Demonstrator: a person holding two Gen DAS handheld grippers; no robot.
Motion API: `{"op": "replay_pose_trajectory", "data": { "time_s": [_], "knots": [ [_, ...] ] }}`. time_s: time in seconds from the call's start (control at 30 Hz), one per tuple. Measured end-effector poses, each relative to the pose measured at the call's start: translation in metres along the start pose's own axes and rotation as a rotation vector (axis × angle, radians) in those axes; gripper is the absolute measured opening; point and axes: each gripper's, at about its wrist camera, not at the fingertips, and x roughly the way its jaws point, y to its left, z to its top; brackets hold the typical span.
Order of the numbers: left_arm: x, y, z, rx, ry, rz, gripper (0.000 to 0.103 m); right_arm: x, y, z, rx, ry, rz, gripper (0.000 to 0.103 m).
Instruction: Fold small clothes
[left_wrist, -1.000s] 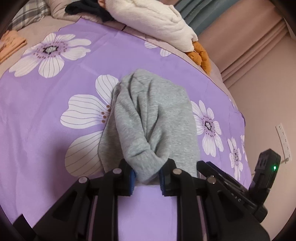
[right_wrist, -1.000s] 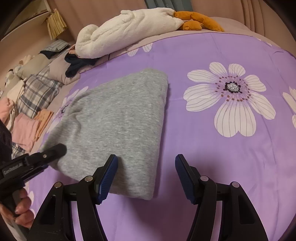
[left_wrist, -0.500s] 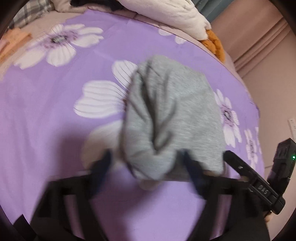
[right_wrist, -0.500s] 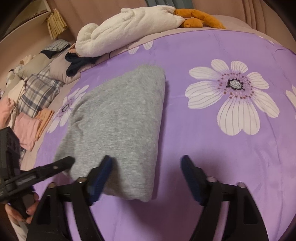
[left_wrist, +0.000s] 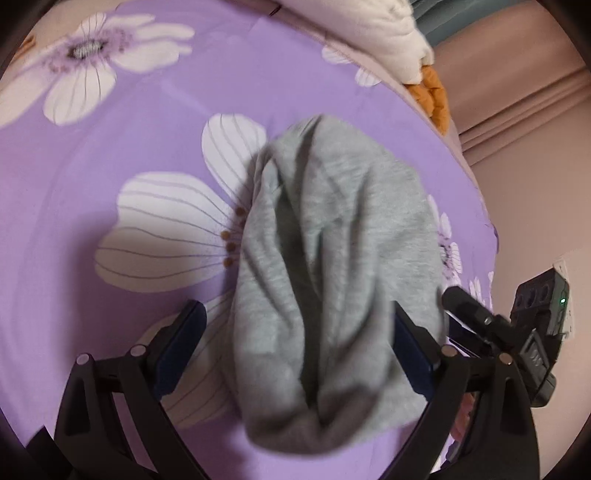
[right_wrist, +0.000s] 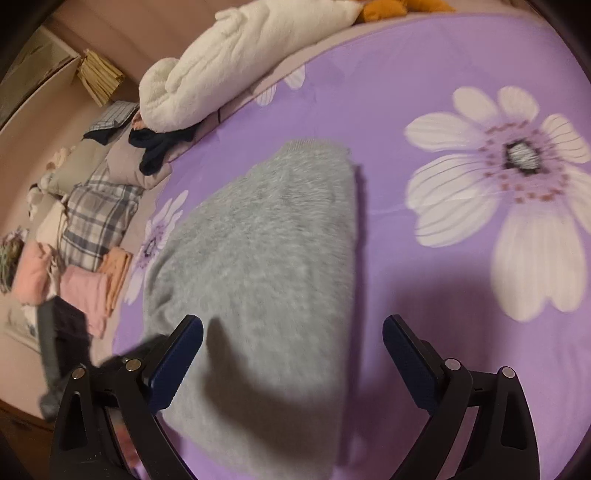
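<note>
My left claw and right claw have just been opening; both stand apart, gripping nothing. The grey garment lies folded on the bed, between the left jaws, so I judge this 1 done; tidying may remain.

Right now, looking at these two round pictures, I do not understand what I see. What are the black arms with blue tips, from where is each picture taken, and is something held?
No robot is here: a person carries a two-finger hand tool in each hand, and each tool has a wide-angle camera looking along its fingers. The black arms with blue pads are those fingers. One picture comes from the left gripper, the other from the right gripper. On the purple flowered bedspread lies a folded grey garment. Both grippers have just been opening; the garment lies between the left one's fingers, but nothing is held. Behind are a white plush toy and other clothes.
</note>
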Motion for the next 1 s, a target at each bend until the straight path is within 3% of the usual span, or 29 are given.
{"op": "replay_pose_trajectory", "data": {
  "time_s": [0.1, 0.27, 0.33, 0.4, 0.43, 0.57, 0.67, 1.0],
  "knots": [
    [0.003, -0.007, -0.001, 0.045, -0.029, -0.005, 0.096, 0.015, 0.001, 0.003, 0.004, 0.025, 0.010, 0.097],
    [0.013, -0.013, 0.001, 0.060, -0.008, -0.037, 0.092, 0.034, 0.004, 0.006, -0.009, 0.061, 0.063, 0.097],
    [0.017, -0.015, 0.002, 0.062, 0.005, -0.056, 0.084, 0.036, 0.004, 0.007, -0.014, 0.059, 0.071, 0.095],
    [0.023, -0.017, 0.002, 0.048, 0.022, -0.087, 0.058, 0.037, 0.005, 0.007, -0.022, 0.063, 0.066, 0.086],
    [0.025, -0.018, 0.002, 0.041, 0.032, -0.095, 0.053, 0.038, 0.004, 0.008, -0.017, 0.064, 0.067, 0.074],
    [0.019, -0.030, -0.003, 0.070, 0.004, -0.056, 0.038, 0.031, 0.003, 0.006, -0.034, 0.066, 0.068, 0.058],
    [0.008, -0.041, -0.009, 0.100, -0.011, -0.022, 0.034, 0.022, 0.008, 0.006, -0.043, 0.062, 0.075, 0.049],
    [-0.030, -0.076, -0.045, 0.159, -0.019, -0.007, 0.032, -0.029, 0.025, -0.014, -0.088, 0.042, 0.065, 0.048]
  ]
}}
